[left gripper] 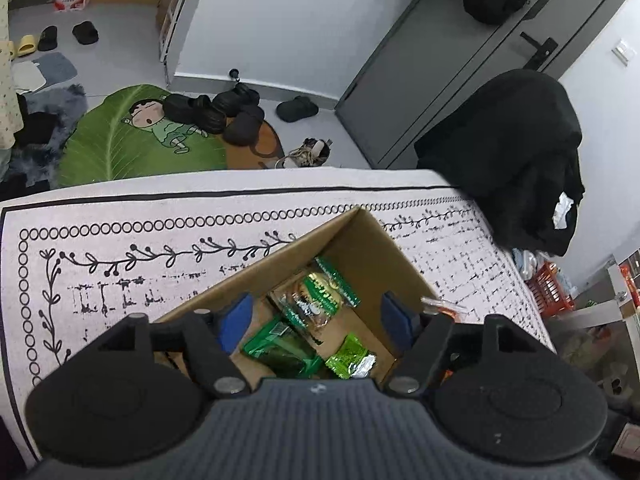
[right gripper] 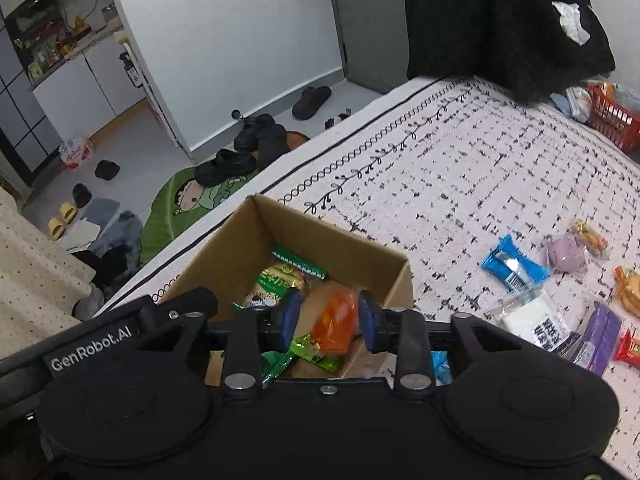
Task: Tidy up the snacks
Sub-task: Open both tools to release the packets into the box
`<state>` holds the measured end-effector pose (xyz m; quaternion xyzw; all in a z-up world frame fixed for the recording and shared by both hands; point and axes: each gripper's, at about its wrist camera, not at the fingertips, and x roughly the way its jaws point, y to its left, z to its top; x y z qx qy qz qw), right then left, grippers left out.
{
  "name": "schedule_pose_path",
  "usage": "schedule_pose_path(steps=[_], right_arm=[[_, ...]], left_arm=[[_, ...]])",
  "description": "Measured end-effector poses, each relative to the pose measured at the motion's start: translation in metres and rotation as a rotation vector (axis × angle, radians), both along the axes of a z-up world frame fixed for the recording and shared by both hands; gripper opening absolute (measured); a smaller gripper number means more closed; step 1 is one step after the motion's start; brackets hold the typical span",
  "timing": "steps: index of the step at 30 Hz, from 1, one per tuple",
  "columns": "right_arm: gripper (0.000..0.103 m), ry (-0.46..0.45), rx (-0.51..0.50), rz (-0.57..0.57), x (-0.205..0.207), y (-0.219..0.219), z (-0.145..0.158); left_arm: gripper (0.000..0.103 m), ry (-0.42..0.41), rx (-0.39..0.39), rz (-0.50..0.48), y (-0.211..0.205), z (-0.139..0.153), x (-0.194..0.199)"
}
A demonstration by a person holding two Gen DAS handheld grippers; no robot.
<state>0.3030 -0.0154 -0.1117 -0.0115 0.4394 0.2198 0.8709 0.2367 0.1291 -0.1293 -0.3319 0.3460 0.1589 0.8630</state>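
A: Where are we in the sorting?

B: At the drop-off. Both grippers hang over the cardboard box (right gripper: 280,240) on the patterned bedspread (right gripper: 460,168). The left gripper (left gripper: 318,312) has its jaws spread with nothing between them; green snack packets (left gripper: 316,300) lie below on the box floor.

A: And the right gripper (right gripper: 329,322)?

B: Its jaws stand a little apart around an orange snack packet (right gripper: 334,320). I'd judge it released or just about to be, but whether the pads touch the wrapper I can't quite tell.

A: Next move?

B: Probably lift both clear of the box walls, then go for the loose snacks to the right: the blue packet (right gripper: 512,266), the clear bag with a white block (right gripper: 534,320), the purple packet (right gripper: 598,336).

A: Anything hidden?

B: The box's near side sits behind the gripper bodies, and the snacks at the frame's right edge are cut off. A red basket (right gripper: 612,118) past them is only partly visible.
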Motion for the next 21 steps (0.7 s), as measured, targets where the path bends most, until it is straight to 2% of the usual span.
schedule_pose_path(steps=[5, 8, 10, 12, 15, 21], right_arm=[[0.051, -0.035, -0.009, -0.015, -0.005, -0.013, 0.010], [0.058, -0.044, -0.029, -0.021, -0.009, -0.023, 0.012], [0.066, -0.057, -0.044, -0.029, -0.014, -0.031, 0.014], [0.080, -0.080, -0.054, -0.048, -0.020, -0.042, 0.017], [0.083, -0.102, -0.065, -0.070, -0.027, -0.057, 0.021], [0.086, -0.081, -0.055, -0.105, -0.037, -0.088, 0.023]], left_arm=[[0.078, 0.017, 0.000, 0.003, -0.003, 0.001, 0.000], [0.084, 0.027, 0.055, 0.012, -0.009, 0.004, 0.000], [0.084, 0.038, 0.078, 0.003, -0.014, 0.005, 0.000], [0.085, 0.039, 0.080, -0.014, -0.019, 0.005, 0.000], [0.092, 0.050, 0.112, -0.024, -0.025, 0.006, -0.001], [0.103, 0.026, 0.161, -0.078, -0.040, 0.014, -0.004]])
